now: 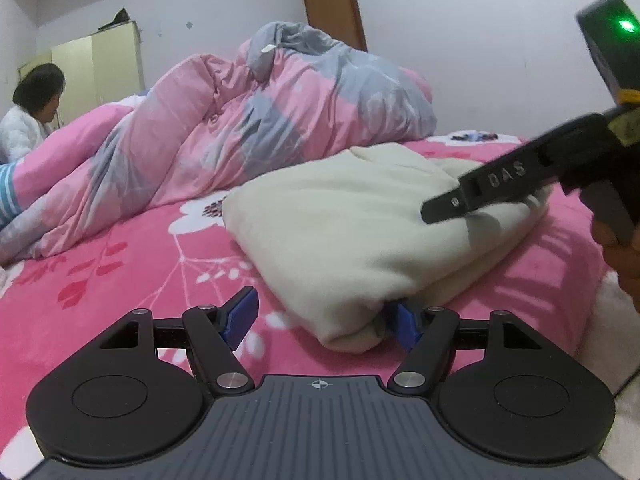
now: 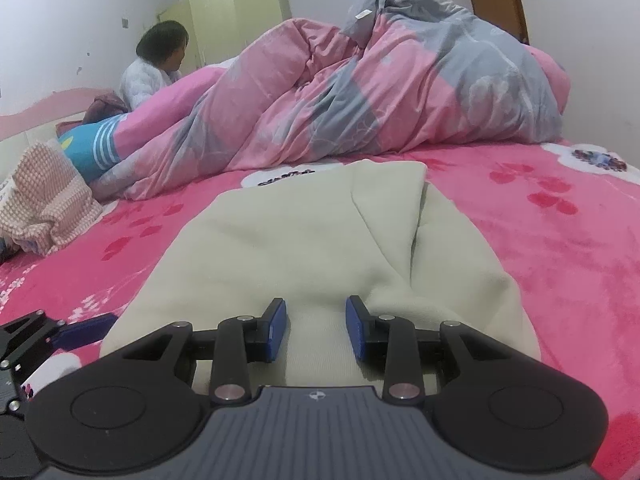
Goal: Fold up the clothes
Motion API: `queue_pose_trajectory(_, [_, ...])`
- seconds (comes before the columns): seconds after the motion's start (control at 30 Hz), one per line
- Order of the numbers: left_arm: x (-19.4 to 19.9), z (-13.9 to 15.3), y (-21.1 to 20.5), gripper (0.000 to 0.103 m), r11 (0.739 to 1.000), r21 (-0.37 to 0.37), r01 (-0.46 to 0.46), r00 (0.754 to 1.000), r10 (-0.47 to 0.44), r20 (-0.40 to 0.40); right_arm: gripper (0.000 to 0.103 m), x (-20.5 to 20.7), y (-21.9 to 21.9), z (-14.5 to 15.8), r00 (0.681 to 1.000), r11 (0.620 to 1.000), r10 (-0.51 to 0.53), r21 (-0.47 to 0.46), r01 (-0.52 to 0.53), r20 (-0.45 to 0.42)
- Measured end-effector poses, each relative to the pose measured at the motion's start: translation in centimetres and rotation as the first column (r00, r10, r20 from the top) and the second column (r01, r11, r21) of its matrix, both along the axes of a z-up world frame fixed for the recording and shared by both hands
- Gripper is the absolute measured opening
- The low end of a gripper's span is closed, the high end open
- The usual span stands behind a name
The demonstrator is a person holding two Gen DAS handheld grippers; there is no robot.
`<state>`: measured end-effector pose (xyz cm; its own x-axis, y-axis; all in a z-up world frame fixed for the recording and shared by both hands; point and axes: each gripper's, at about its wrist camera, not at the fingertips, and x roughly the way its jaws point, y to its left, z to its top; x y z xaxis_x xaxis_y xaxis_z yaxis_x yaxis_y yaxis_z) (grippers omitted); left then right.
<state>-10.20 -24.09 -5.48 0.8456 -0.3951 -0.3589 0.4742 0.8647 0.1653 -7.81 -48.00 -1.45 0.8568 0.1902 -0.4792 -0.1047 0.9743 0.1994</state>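
A cream garment (image 1: 352, 232) lies folded in a thick stack on the pink floral bed sheet (image 1: 120, 280). My left gripper (image 1: 324, 320) is open at the stack's near corner. Its right pad (image 1: 406, 324) touches the fold's edge, while its left pad (image 1: 242, 316) stands apart from the cloth. My right gripper (image 2: 317, 329) hovers over the ribbed hem of the garment (image 2: 300, 240), jaws partly apart and nothing pinched between the pads. One of its black fingers (image 1: 480, 188) casts a shadow on the cloth in the left wrist view.
A rumpled pink and grey duvet (image 2: 380, 92) is heaped across the back of the bed. A person in a white jacket (image 2: 148, 76) sits behind it at the left. A checked cloth (image 2: 48, 200) lies at the left edge, and a wardrobe (image 2: 240, 20) stands by the far wall.
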Motion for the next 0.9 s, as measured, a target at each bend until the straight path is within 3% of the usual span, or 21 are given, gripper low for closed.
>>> queue_pose_trajectory(0.23, [-0.9,0.9,1.7,0.069,0.993,-0.088,0.074,0.997,-0.075,-0.010,0.035,-0.2,-0.3,-0.2,1.000,1.000,0.003,0.017,-0.003,0.007])
queue_pose_trajectory(0.43, [0.4,-0.1,-0.2,0.069,0.999,-0.022,0.045,0.998,-0.046,-0.042,0.035,-0.3,0.0,-0.2,1.000,1.000,-0.003,0.013,0.003,0.006])
queue_pose_trajectory(0.67, [1.6,1.0,0.6,0.069,0.982,-0.174,0.071,0.993,-0.087,-0.085,0.035,-0.3,-0.1,-0.3,1.000,1.000,-0.008,0.023,0.008,0.010])
queue_pose_trajectory(0.73, [1.8,0.8,0.0,0.070,0.983,-0.170,0.073,0.994,-0.087,-0.073,0.035,-0.3,-0.1,-0.2,1.000,1.000,-0.007,0.022,0.007,0.009])
queue_pose_trajectory(0.9, [2.4,0.1,-1.2,0.076,0.998,-0.055,0.014,0.999,-0.016,-0.040,0.035,-0.3,-0.1,-0.2,1.000,1.000,-0.003,0.015,0.003,0.010])
